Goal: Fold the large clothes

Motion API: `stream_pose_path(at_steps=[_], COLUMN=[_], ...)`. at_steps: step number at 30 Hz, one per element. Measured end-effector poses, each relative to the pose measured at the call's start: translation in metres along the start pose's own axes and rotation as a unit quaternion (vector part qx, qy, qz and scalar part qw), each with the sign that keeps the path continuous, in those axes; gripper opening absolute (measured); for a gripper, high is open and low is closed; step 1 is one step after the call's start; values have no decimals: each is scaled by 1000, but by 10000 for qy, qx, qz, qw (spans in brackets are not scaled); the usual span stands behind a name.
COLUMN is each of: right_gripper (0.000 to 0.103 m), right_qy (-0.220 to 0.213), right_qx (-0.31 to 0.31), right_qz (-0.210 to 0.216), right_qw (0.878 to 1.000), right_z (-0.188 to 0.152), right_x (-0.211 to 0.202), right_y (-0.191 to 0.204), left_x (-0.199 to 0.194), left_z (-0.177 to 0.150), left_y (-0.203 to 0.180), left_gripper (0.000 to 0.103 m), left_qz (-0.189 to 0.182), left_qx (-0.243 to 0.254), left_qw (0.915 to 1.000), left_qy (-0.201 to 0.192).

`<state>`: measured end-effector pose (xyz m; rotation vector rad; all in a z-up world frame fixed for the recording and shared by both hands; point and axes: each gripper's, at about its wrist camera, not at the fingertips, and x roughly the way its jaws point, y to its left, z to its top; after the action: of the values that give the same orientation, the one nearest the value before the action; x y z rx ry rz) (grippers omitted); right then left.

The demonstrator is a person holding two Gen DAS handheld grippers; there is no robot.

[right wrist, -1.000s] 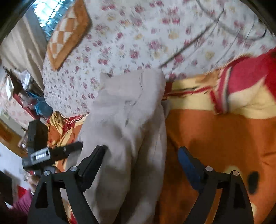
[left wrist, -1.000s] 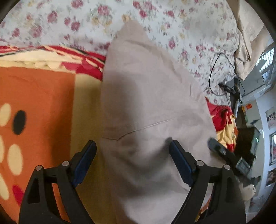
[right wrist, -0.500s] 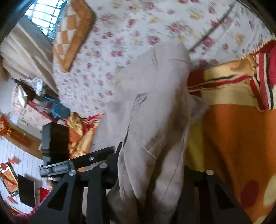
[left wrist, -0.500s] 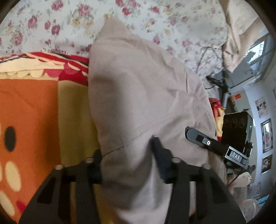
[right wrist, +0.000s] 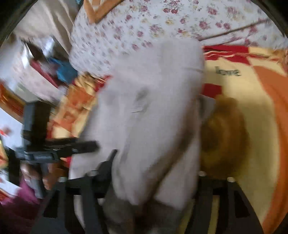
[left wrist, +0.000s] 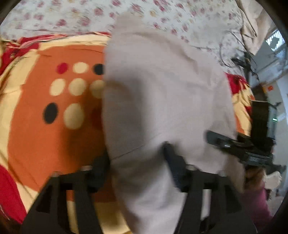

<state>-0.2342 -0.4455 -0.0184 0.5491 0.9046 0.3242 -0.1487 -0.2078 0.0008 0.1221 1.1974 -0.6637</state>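
Observation:
A large beige garment [left wrist: 162, 93] lies lengthwise across the orange spotted blanket [left wrist: 54, 129] and up onto the floral sheet [left wrist: 72, 16]. Its near end is bunched between the fingers of my left gripper [left wrist: 136, 158], whose jaws are opening while the cloth still touches both pads. In the right wrist view the same garment [right wrist: 153, 108] fills my right gripper [right wrist: 154, 167]. Those jaws are opening too, and fabric drapes over and hides the right finger. The near end hangs raised and casts a shadow on the blanket [right wrist: 255, 126]. Each view shows the other gripper beside the cloth.
The floral sheet [right wrist: 162, 21] covers the far part of the bed, with dark cables [left wrist: 239, 41] lying on it at the right. An orange patterned cushion [right wrist: 100, 10] sits at the far left. Furniture and clutter [right wrist: 36, 59] stand beyond the bed's edge.
Both grippers closed on the garment's near end, then carried it sideways across the blanket. Their jaws now stand a little wider than half a second ago. Both views are motion-blurred.

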Motion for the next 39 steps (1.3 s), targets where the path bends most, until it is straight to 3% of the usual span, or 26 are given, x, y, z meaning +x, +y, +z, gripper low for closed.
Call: stream_pose_path(at_steps=[2,4,8,12,15,18,24,31,35,39], right_gripper=[69,69,64,50,44,43,43,47,62,66], right_qy=[-105,-293,-449,-399,-74,114,-28,-221,-486,-697], right_qx=[-168,-493,-994,-1648,-1960,-1874,-1335,-1176,-861,-652], right_qz=[-299,-717,-896,-982,-1377,-1721,-1420,-1479,-1491,-1693], right_qw=[9994,9958,9900,9806,9708,9670,9808,9817,9839,9809], right_z=[-1,-1,-10,-25,-36,-39,-46,-49,-43,-38], right_x=[-21,-50,-87,-76,-44,-18,-15,-38,-52,-57], right_y=[9,25,57,95,95,79,53,70,80,87], left_x=[-15,-27,-40,-24,-12,-7,-3,-18,-35,-48], left_z=[-7,-12,-24,-34,-40,-43,-46,-44,-39,-35], left_y=[-6,-14,-27,-36,-37,-29,-32,-34,-37,-40], left_gripper=[72,73,75,75,76,83,84,83,83,84], left_qz=[411,508,806,1077,1217,1099,1109,1176,1208,1308], left_qx=[114,267,308,439,443,234,185,66,26,48], left_qw=[9987,9973,9932,9904,9889,9905,9895,9878,9839,9796], left_qy=[-262,-451,-787,-752,-735,-794,-911,-1023,-1313,-1525])
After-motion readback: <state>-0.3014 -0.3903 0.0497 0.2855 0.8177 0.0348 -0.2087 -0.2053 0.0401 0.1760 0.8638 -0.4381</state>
